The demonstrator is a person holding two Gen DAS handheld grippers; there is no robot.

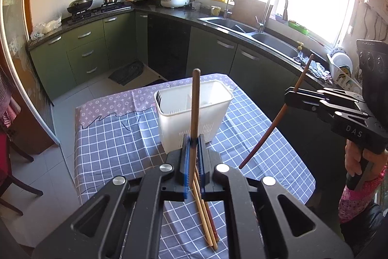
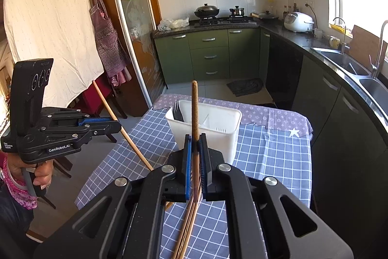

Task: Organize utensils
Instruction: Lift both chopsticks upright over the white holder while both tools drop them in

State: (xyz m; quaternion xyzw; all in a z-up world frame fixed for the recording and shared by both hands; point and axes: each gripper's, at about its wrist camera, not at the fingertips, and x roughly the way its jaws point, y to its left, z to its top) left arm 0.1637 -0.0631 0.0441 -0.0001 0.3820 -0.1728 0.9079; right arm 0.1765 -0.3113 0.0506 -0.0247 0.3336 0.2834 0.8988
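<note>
My left gripper [image 1: 193,140] is shut on a light wooden chopstick [image 1: 195,101] that stands nearly upright in front of the white utensil holder [image 1: 215,113]. My right gripper [image 2: 194,145] is shut on a dark reddish-brown chopstick [image 2: 195,111], also upright, just short of the holder [image 2: 225,135]. Black forks [image 2: 178,111] stand in the holder's left compartment. Each view shows the other gripper off to the side: the right gripper [image 1: 289,94] with its dark chopstick [image 1: 276,123], the left gripper [image 2: 117,124] with its light chopstick [image 2: 126,135]. Several more chopsticks [image 1: 206,217] lie on the checked tablecloth [image 1: 116,137] beneath the grippers.
The table [image 2: 278,162] is small, with floor past its left and far edges. Dark wooden chairs [image 1: 14,181] stand to the left. Green cabinets and a counter with a double sink [image 1: 254,33] run along the right. A person's hand in a pink sleeve [image 1: 356,196] holds the right gripper.
</note>
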